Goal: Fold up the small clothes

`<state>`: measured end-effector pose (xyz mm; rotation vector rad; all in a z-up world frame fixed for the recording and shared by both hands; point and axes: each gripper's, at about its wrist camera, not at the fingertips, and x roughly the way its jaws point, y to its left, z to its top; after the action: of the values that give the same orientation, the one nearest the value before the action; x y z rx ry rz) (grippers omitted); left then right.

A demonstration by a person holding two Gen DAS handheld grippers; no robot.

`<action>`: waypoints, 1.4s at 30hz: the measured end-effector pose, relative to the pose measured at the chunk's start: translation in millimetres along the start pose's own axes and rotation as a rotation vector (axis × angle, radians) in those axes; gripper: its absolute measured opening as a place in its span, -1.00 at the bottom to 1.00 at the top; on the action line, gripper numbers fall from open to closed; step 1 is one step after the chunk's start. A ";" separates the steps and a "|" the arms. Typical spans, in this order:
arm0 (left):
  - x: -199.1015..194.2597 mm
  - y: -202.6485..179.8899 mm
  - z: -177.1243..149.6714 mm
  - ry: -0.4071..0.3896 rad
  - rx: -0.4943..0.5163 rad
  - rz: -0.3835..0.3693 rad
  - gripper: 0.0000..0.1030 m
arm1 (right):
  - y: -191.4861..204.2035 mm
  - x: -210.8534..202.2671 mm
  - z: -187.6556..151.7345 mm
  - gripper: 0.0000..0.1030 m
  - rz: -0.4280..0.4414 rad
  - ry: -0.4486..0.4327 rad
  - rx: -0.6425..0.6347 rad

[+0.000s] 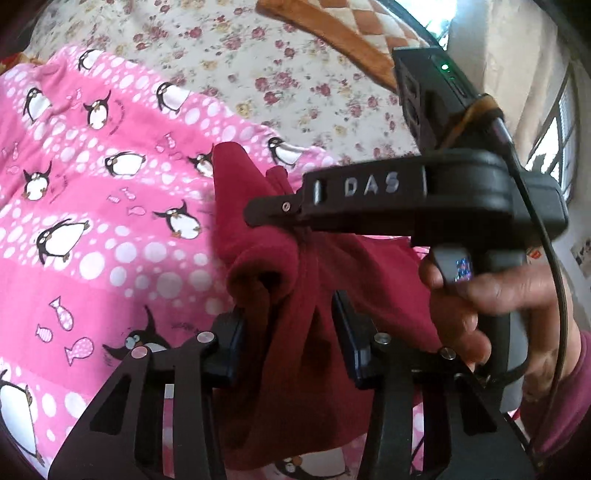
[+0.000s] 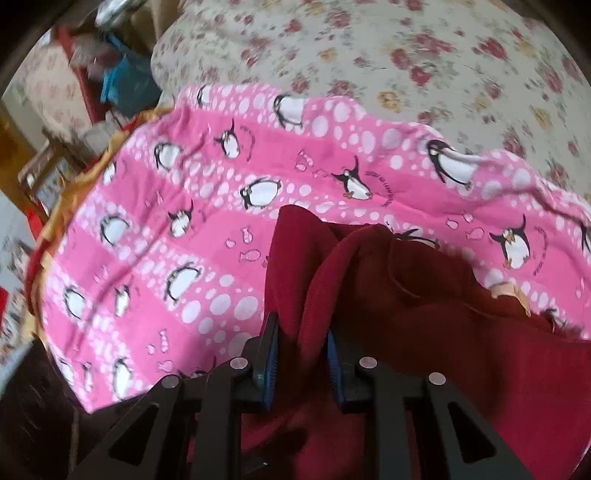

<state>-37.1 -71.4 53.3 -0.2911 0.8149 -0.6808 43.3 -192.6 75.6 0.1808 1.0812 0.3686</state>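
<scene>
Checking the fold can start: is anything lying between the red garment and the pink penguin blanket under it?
Nothing visible. The red garment hangs bunched in both grippers, left gripper and right gripper, directly over the pink penguin blanket, which shows no other items on it.

A pink blanket [image 1: 110, 206] with penguins, little fish and white dots lies spread out flat. It rests on a bed sheet [image 1: 295, 74] that is cream with small red and yellow flowers. At the top of the left view, an orange and cream checked cloth [image 1: 343, 26] lies on the sheet. A bright window [image 1: 554, 147] shows at the right edge. In the right view, a yellow edge [image 2: 74, 184] runs along the left side of the blanket. Past the bed, something blue [image 2: 125, 88] sits among blurry things.
</scene>
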 end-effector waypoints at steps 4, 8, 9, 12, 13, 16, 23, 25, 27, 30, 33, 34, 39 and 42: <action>-1.1 3.0 0.9 0.005 -0.014 -0.003 -0.22 | -7.0 -8.6 7.2 0.02 0.025 0.021 0.070; -3.6 2.4 -0.7 0.006 -0.005 -0.004 -0.22 | 5.6 -1.5 16.6 0.18 0.007 0.059 0.026; -3.6 1.5 -1.3 0.007 0.001 -0.001 -0.22 | 10.1 5.0 18.7 0.29 -0.002 0.087 0.007; -2.9 1.5 -1.4 0.010 0.007 0.003 -0.26 | 21.3 27.1 22.0 0.33 -0.041 0.159 -0.032; -2.9 1.9 -1.5 0.012 0.006 0.002 -0.26 | 24.1 33.6 23.1 0.33 -0.048 0.176 -0.041; -0.8 3.0 -1.2 0.021 0.007 0.008 -0.26 | 25.6 48.7 25.5 0.33 -0.091 0.212 -0.064; 5.5 3.1 -1.6 0.037 0.013 0.024 -0.26 | 7.0 48.9 16.0 -0.08 -0.120 0.204 -0.087; 10.2 2.8 -1.3 0.047 0.019 0.044 -0.26 | 4.2 42.1 11.4 -0.24 -0.112 0.181 -0.120; 14.0 0.0 -2.0 0.059 0.041 0.087 0.01 | 1.4 38.1 9.5 -0.29 -0.106 0.170 -0.122; 17.4 1.5 -5.1 0.080 0.035 0.105 0.16 | -4.1 32.2 8.2 -0.32 -0.095 0.147 -0.112; 20.2 6.8 -7.4 0.101 -0.002 0.100 0.16 | -4.7 28.3 8.4 -0.32 -0.083 0.130 -0.100; 20.8 8.9 -7.9 0.101 -0.013 0.095 0.16 | -6.5 26.8 7.5 -0.32 -0.076 0.124 -0.092; 23.4 13.7 -8.4 0.104 -0.049 0.082 -0.05 | -10.2 20.3 2.6 -0.32 -0.052 0.097 -0.062; 22.8 11.7 -10.0 0.108 -0.037 0.083 -0.27 | -12.5 14.6 -0.1 -0.32 -0.049 0.083 -0.051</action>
<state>-28.2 -77.5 27.9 -0.2539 0.9379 -0.6084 51.8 -198.7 59.5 0.0946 1.1546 0.3618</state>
